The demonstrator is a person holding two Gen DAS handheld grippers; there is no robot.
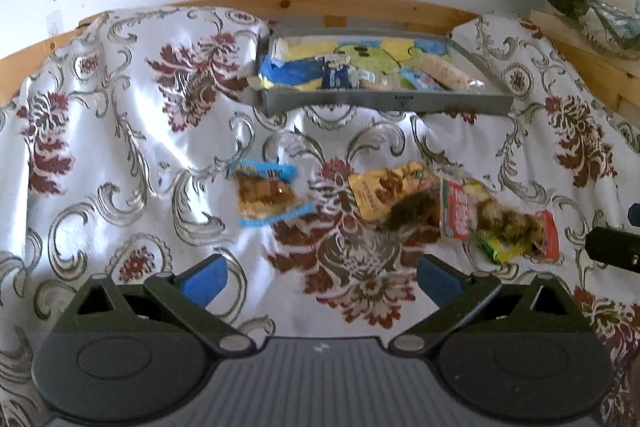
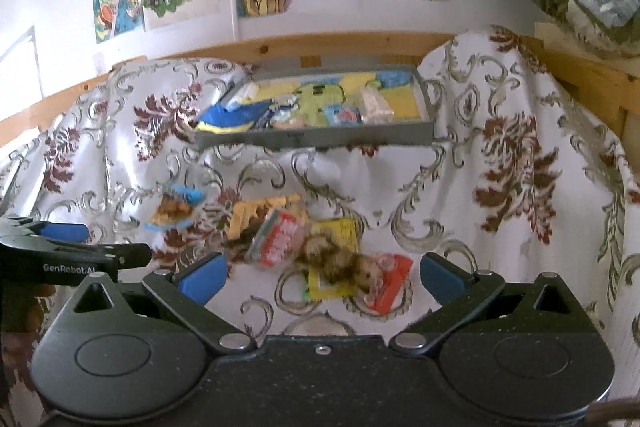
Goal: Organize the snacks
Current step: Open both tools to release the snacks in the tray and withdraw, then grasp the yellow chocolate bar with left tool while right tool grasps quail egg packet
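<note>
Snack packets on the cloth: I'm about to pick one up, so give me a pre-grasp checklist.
1. Left hand-held gripper open and empty: ok.
2. Right hand-held gripper open and empty: ok.
3. Blue-edged packet lies apart from the others: ok.
4. Yellow packet and red packet clear of each other: not ok in the right wrist view, they overlap.
5. Grey tray has free room: cannot tell, it looks crowded.

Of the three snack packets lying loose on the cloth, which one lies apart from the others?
The blue-edged packet, farthest left. The yellow packet and the red-and-white packet lie close together; open cloth surrounds this one.
</note>
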